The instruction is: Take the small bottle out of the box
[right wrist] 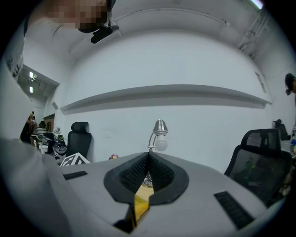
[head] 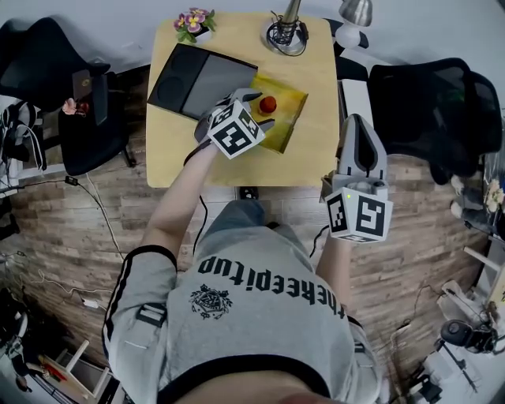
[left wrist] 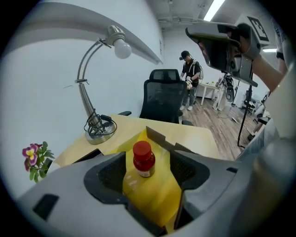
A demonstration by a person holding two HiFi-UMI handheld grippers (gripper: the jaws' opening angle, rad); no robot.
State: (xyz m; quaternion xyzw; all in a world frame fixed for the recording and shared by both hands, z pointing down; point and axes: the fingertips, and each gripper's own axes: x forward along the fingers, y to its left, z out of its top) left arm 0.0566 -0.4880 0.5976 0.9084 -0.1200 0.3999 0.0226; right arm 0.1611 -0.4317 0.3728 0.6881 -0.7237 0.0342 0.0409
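Two grippers are in play, one in each of the person's hands, and one small bottle (head: 268, 103) with a red cap stands upright inside the one yellow box (head: 288, 122), whose flaps are folded open on the wooden tabletop (head: 316, 154). The left gripper (head: 254, 109) is tilted down over the box with its jaws spread wide; in the left gripper view the bottle sits between the two pads with a gap on either side, so neither pad presses on it. The right gripper (head: 359, 125) is held off the tabletop's right edge, well apart from the box, pointing roughly level, and its jaws are closed tip to tip with nothing between them. Just beside the box on its left lies one flat black object (head: 197, 79), perhaps a pad or a case; the head view does not settle which. At the far edge of the tabletop stand one small pot of purple and yellow flowers (head: 194, 22) and one silver desk lamp (head: 286, 35) with a cable coiled on its base. Two black office chairs flank the tabletop, one on the left (head: 83, 126) and one on the right (head: 434, 102).
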